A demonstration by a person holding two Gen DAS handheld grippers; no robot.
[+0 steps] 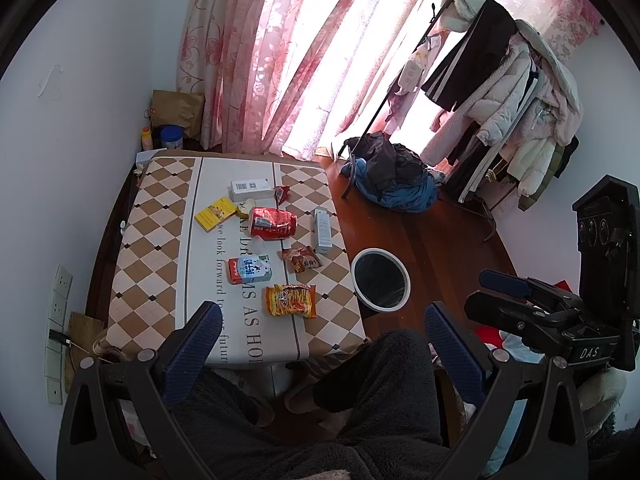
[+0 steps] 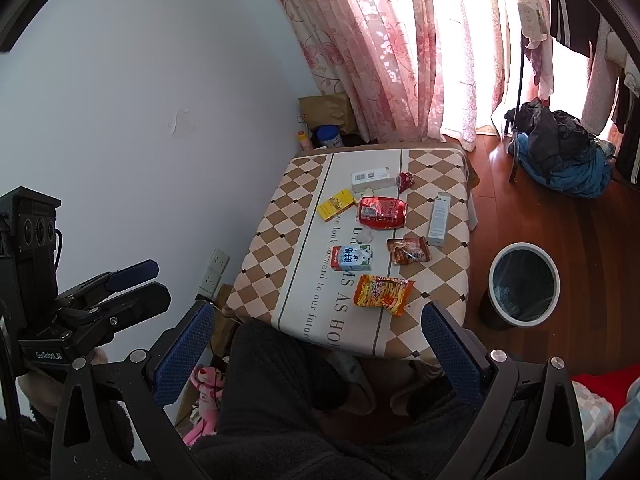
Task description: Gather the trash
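Note:
Several pieces of trash lie on a small checkered table [image 1: 160,216] [image 2: 280,216]: an orange snack bag [image 1: 291,300] [image 2: 383,294], a blue-and-white milk carton [image 1: 250,269] [image 2: 352,258], a crushed red packet [image 1: 273,222] [image 2: 382,212], a brown wrapper [image 1: 301,258] [image 2: 409,250], a yellow box [image 1: 215,213] [image 2: 335,204], a white box [image 1: 249,189] [image 2: 371,180] and a tall pale carton [image 1: 323,230] [image 2: 438,221]. A round bin [image 1: 381,279] [image 2: 522,286] stands on the floor right of the table. My left gripper [image 1: 322,326] and right gripper [image 2: 318,326] hover open, well short of the table, above a person's dark-clad legs.
Pink curtains hang behind the table. A heap of dark and blue clothes [image 1: 394,178] [image 2: 560,156] lies on the wooden floor beside a loaded clothes rack [image 1: 504,92]. A tin and a bottle [image 1: 166,138] stand in the far corner. Wall sockets [image 1: 56,320] are at the left.

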